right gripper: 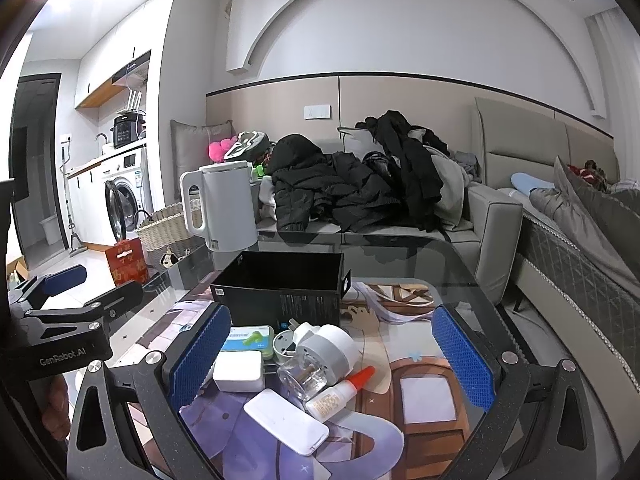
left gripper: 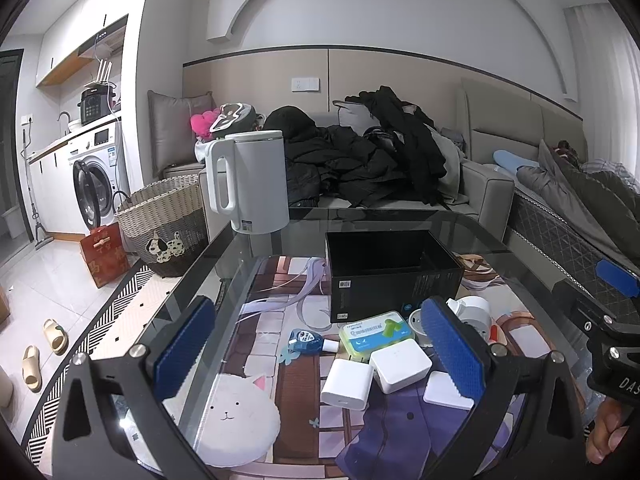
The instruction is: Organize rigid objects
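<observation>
An open black box (left gripper: pixel 394 270) (right gripper: pixel 280 286) stands on the glass table. In front of it lie small items: a green and white case (left gripper: pixel 376 334) (right gripper: pixel 248 337), a white square box (left gripper: pixel 400 364) (right gripper: pixel 238 370), a white charger cube (left gripper: pixel 346 384), a blue bottle (left gripper: pixel 306 339), a flat white power bank (right gripper: pixel 286 420), a white plug-in device (right gripper: pixel 322 354) with a clear bottle, and a red-capped glue bottle (right gripper: pixel 340 392). My left gripper (left gripper: pixel 320 352) is open above the items, holding nothing. My right gripper (right gripper: pixel 332 360) is open around the plug-in device without touching it.
A white kettle (left gripper: pixel 250 180) (right gripper: pixel 224 208) stands at the table's far left corner. Behind the table, a sofa (left gripper: pixel 486 190) is piled with dark clothes. A woven basket (left gripper: pixel 168 220) and a red box (left gripper: pixel 104 252) sit on the floor at left. A cat-face mat (left gripper: pixel 236 416) lies near me.
</observation>
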`<act>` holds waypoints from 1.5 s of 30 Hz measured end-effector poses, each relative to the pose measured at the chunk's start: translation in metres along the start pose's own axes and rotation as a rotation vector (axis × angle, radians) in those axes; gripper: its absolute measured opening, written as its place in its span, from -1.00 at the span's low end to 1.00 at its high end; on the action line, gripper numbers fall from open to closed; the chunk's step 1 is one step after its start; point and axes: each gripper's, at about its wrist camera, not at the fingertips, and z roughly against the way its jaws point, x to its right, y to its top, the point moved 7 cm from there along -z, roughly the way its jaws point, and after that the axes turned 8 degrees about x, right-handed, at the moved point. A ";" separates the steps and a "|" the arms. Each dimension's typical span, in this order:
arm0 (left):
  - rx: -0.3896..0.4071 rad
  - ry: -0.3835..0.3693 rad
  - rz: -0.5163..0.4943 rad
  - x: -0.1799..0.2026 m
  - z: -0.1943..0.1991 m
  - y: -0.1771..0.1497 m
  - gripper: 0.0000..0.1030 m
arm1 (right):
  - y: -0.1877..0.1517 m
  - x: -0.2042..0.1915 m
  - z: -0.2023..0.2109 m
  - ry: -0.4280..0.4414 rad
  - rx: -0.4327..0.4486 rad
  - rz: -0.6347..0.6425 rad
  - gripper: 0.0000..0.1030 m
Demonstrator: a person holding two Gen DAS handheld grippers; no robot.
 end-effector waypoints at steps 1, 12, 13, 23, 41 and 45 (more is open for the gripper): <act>0.001 0.000 0.000 0.000 0.000 0.000 1.00 | 0.000 0.000 0.000 0.000 0.000 -0.001 0.99; 0.003 0.001 0.003 0.000 0.002 0.000 1.00 | 0.002 0.000 0.000 0.002 -0.003 0.004 0.99; 0.002 0.000 0.003 0.000 0.001 0.000 1.00 | 0.003 0.001 0.001 0.002 0.000 0.004 0.99; 0.001 0.000 0.007 -0.009 -0.005 0.015 1.00 | 0.009 0.006 -0.001 0.007 0.009 0.005 0.99; -0.362 -0.019 -0.135 0.007 -0.063 -0.040 0.84 | -0.025 0.002 -0.071 0.237 -0.376 0.107 0.88; -0.484 -0.085 -0.120 0.014 -0.076 -0.069 0.67 | -0.058 -0.012 -0.082 0.289 -0.487 0.167 0.57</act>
